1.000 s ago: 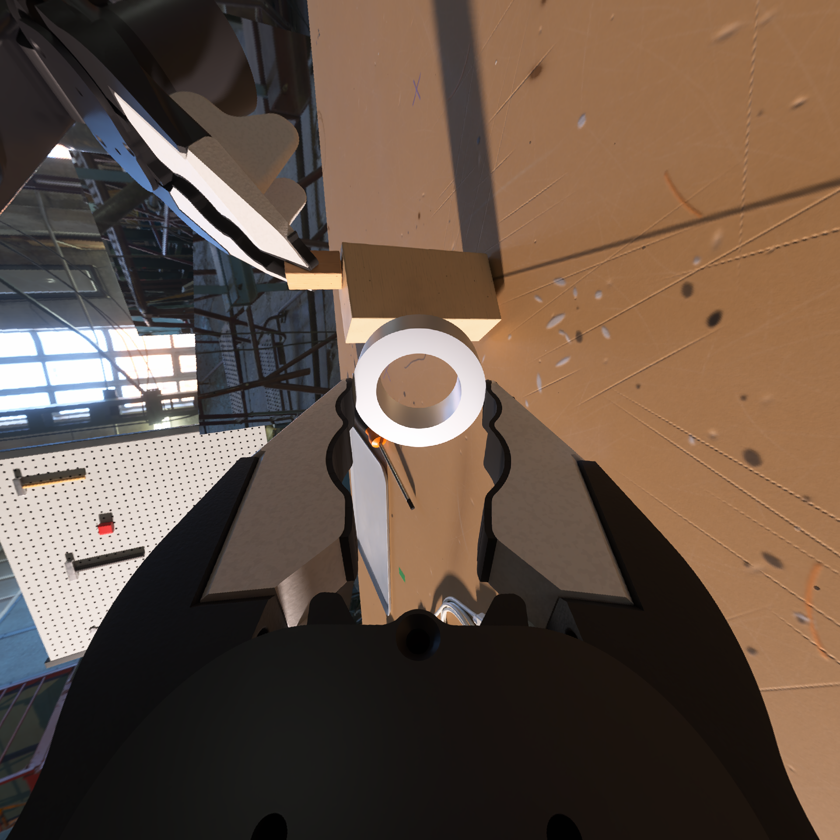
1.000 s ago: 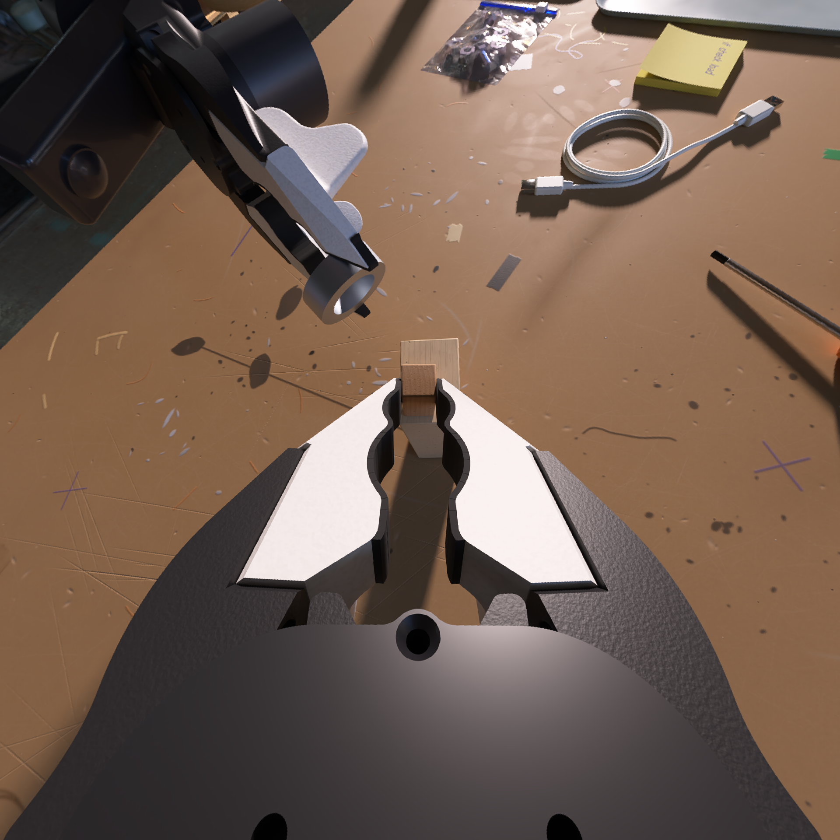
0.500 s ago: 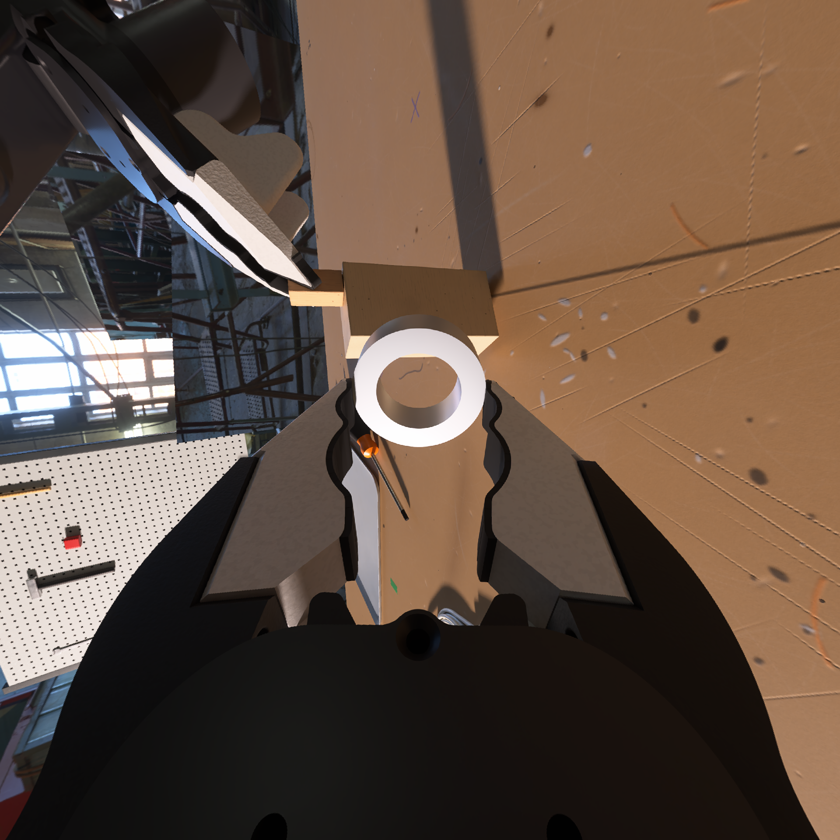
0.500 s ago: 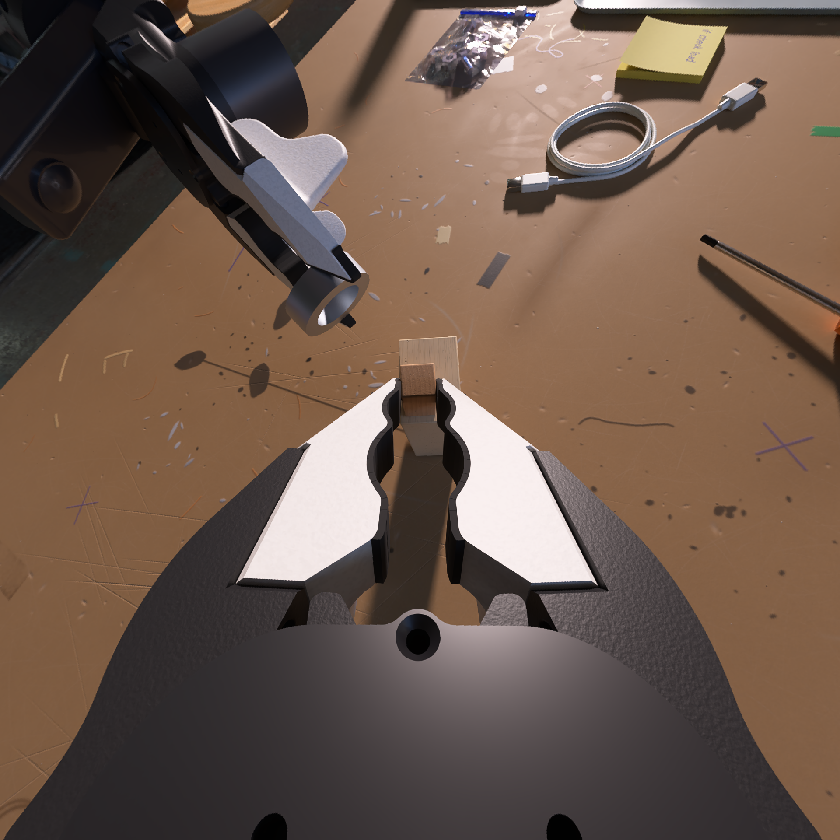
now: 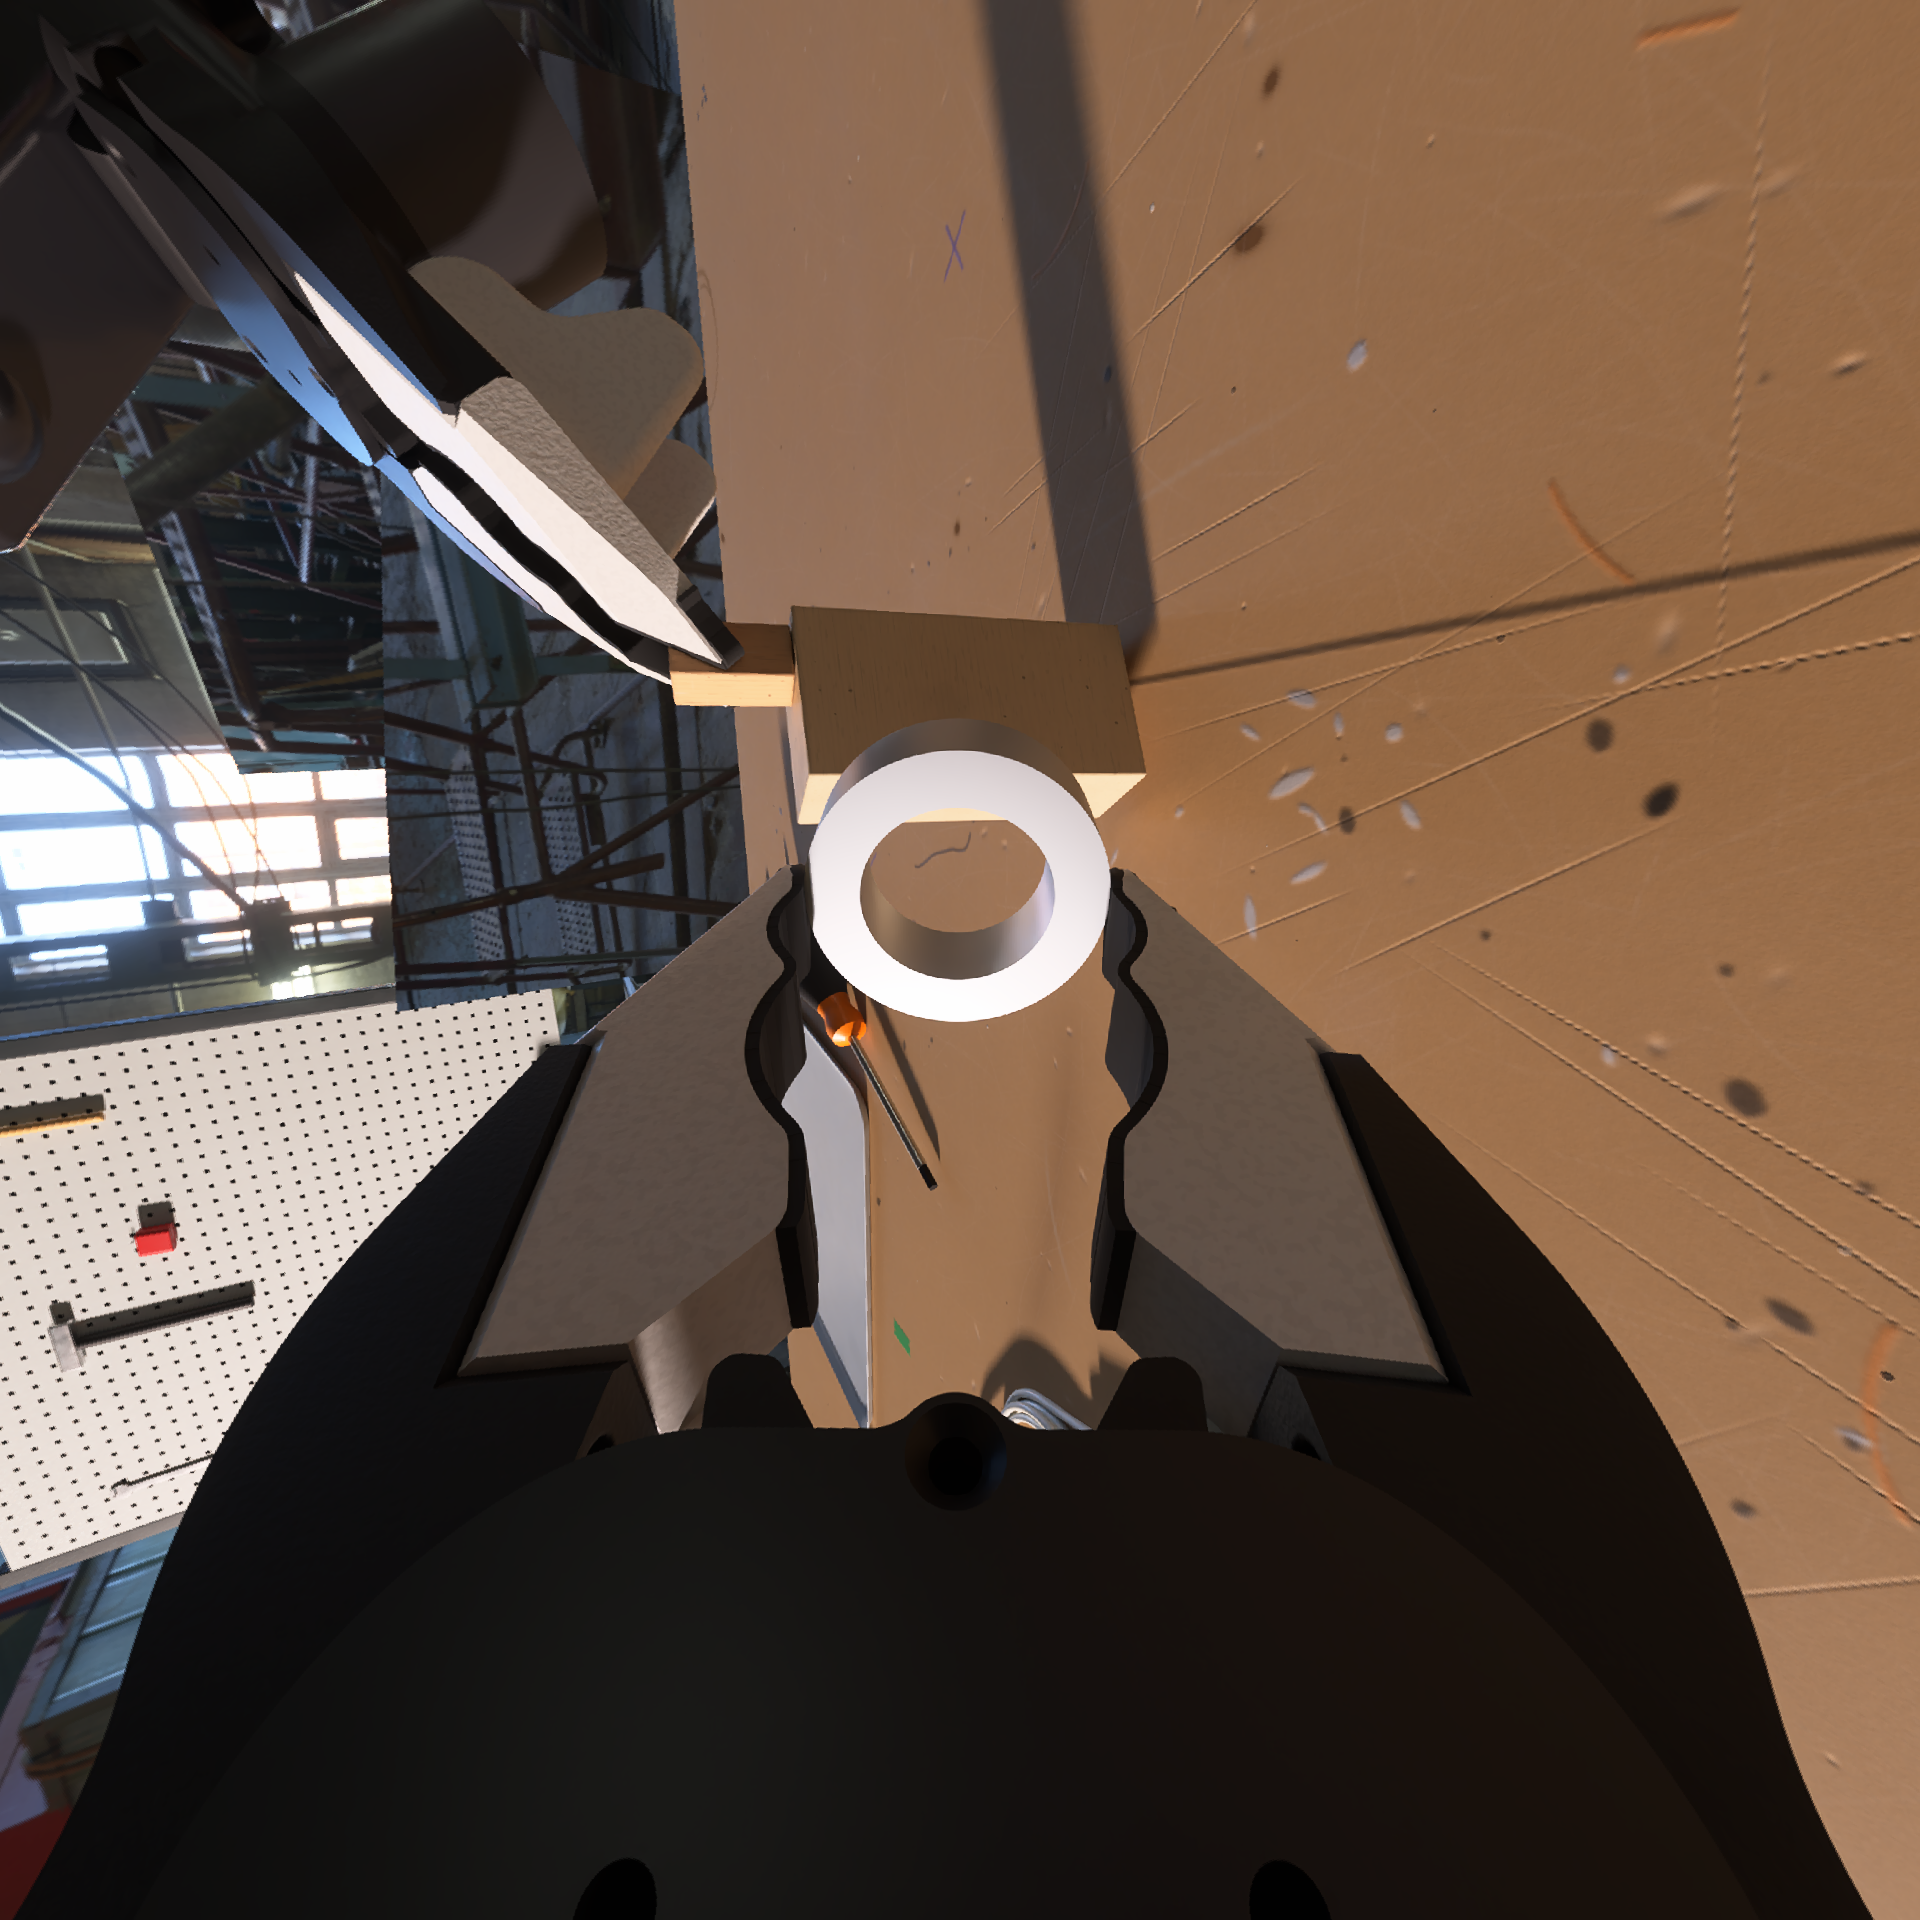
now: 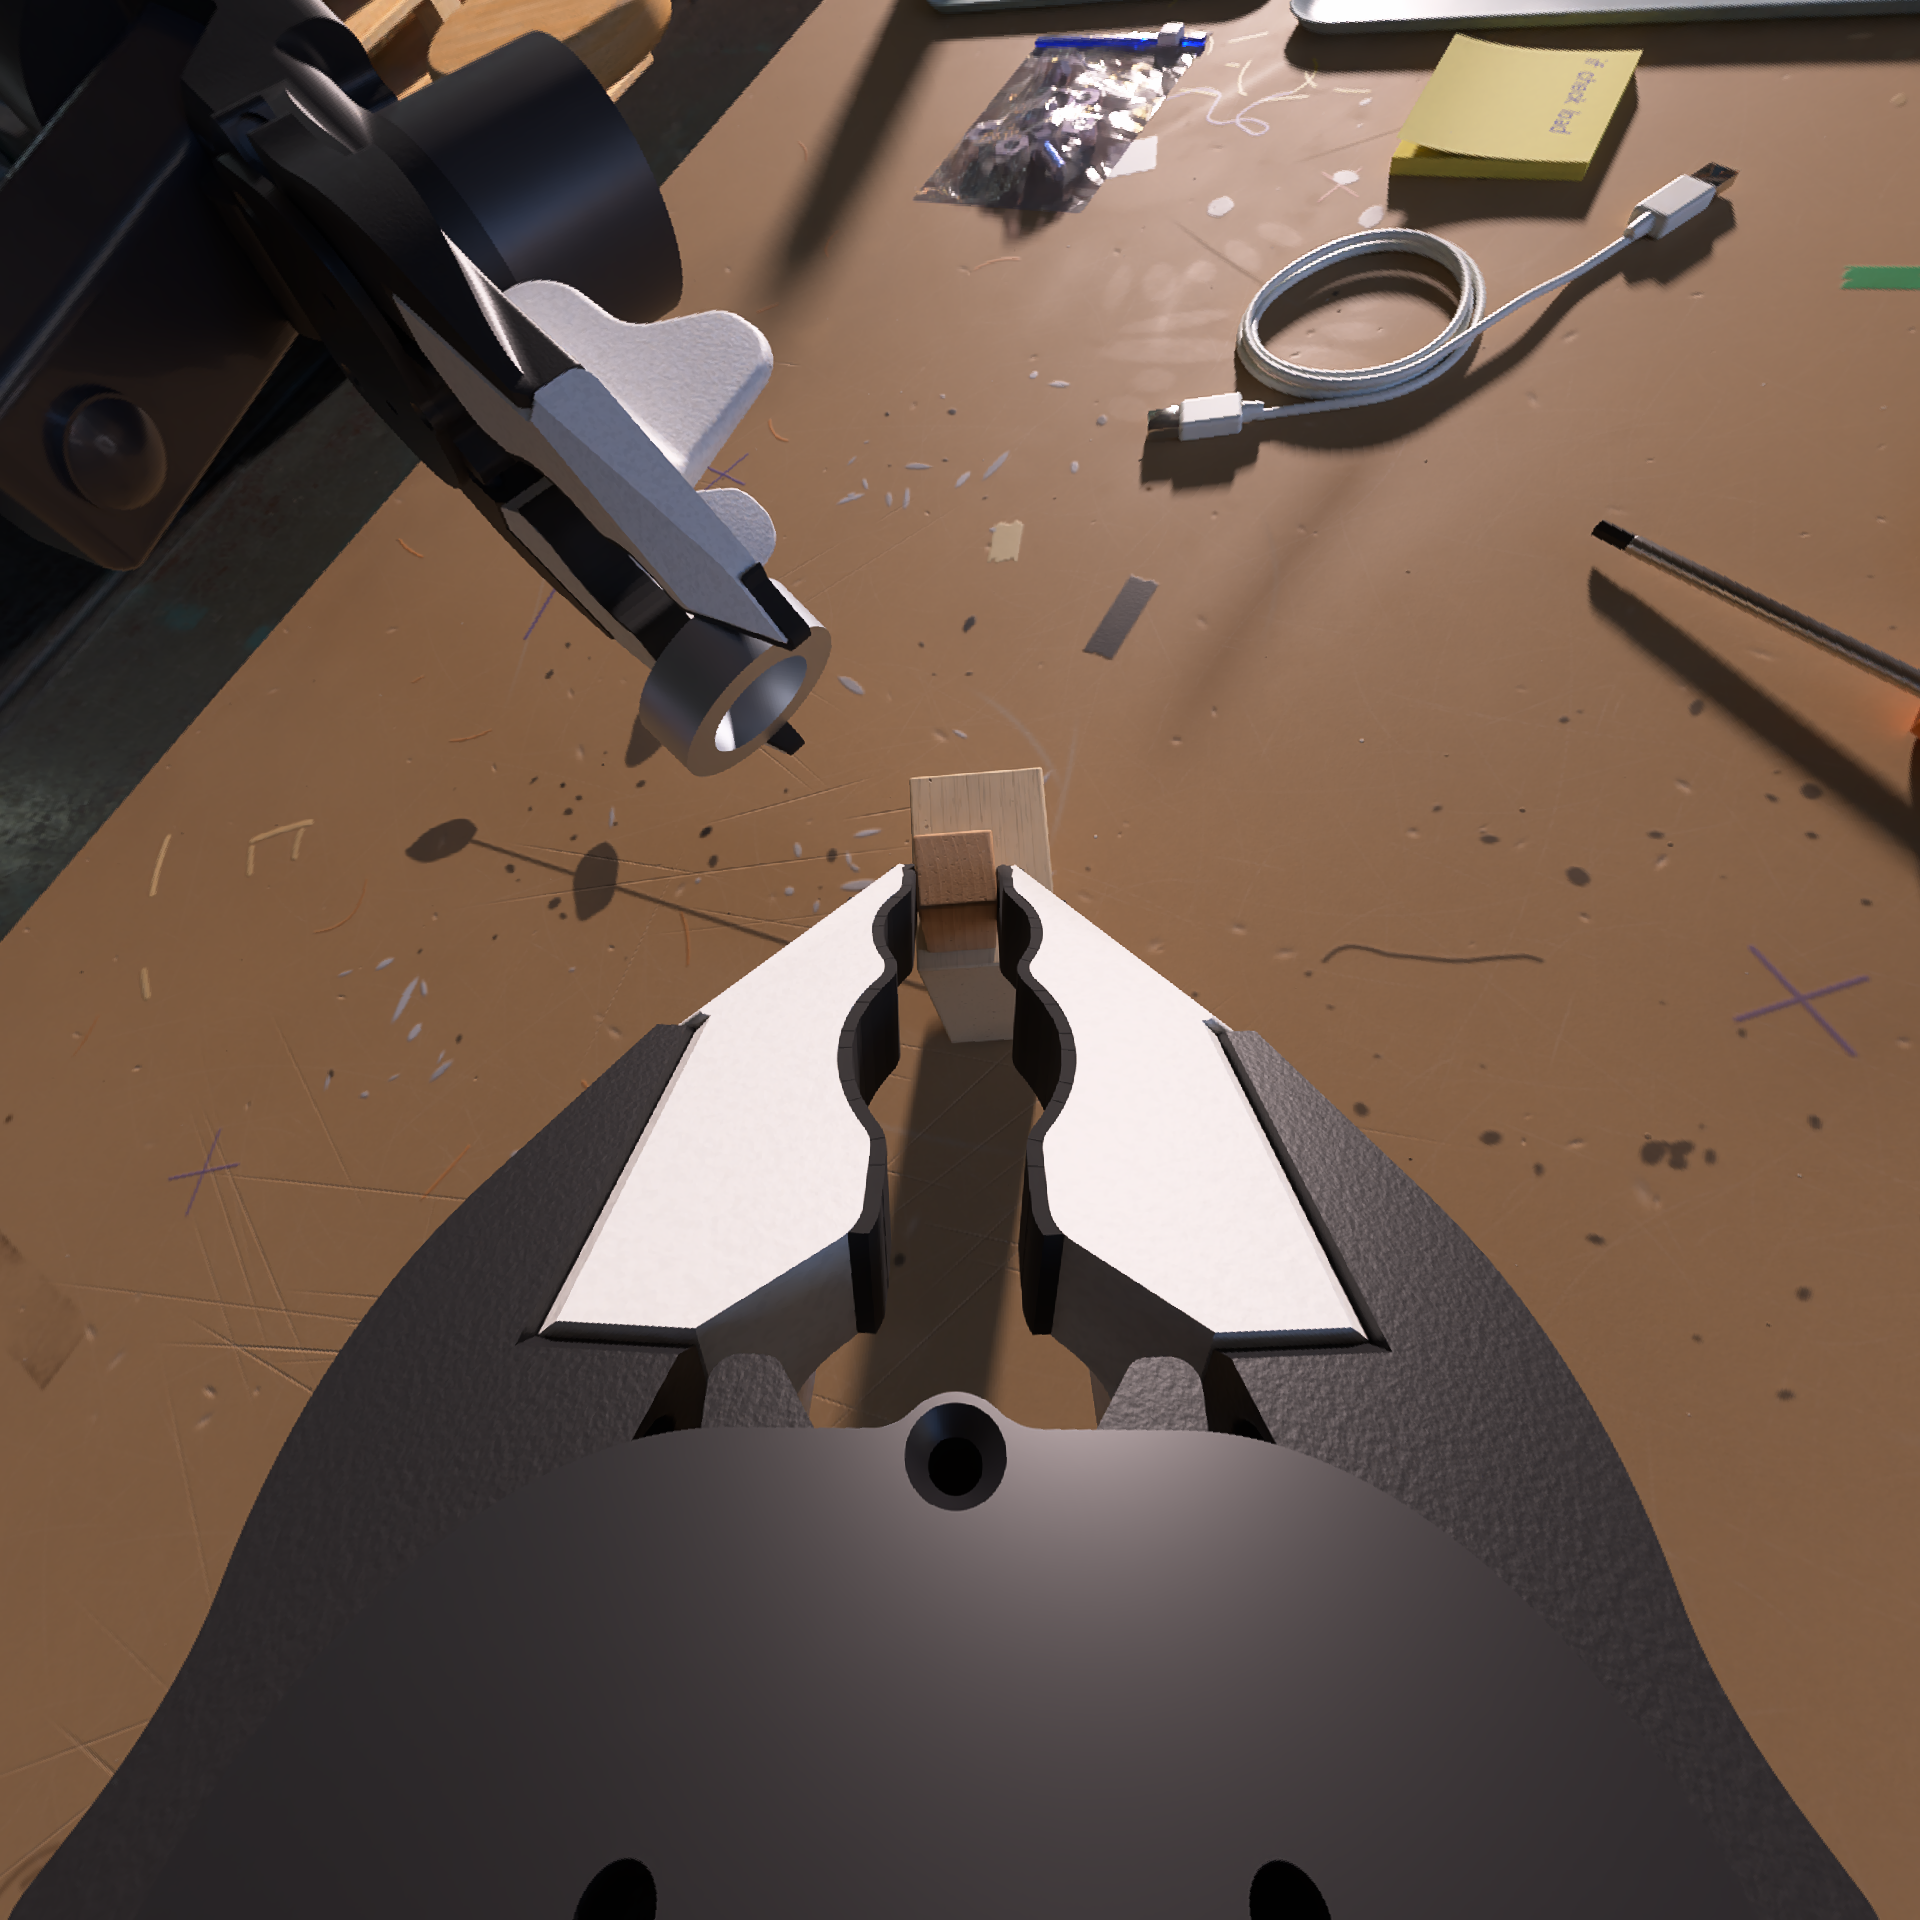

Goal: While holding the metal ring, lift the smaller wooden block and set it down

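Smaller wooden block [image 6: 954, 871]: pale cube, seated on top of the larger wooden block [image 6: 979, 808], mid-worktop [image 6: 1351, 1091]. Judged light, rigid, dry-grained, not fragile; flat parallel sides give the best purchase, taken low on the fingertip pads and square to avoid twisting.
Right gripper [image 6: 956, 894]: jaws clamped on the cube's left and right faces.
Metal ring [image 5: 958, 871]: smooth, hard, likely slippery; held across its outer wall, in the air left of the blocks.
Left gripper [image 5: 956, 904]: jaws closed on the ring.
Surroundings: screwdriver [image 6: 1756, 608] right; coiled white cable [image 6: 1371, 312], yellow sticky pad [image 6: 1512, 109], parts bag [image 6: 1060, 120] far.
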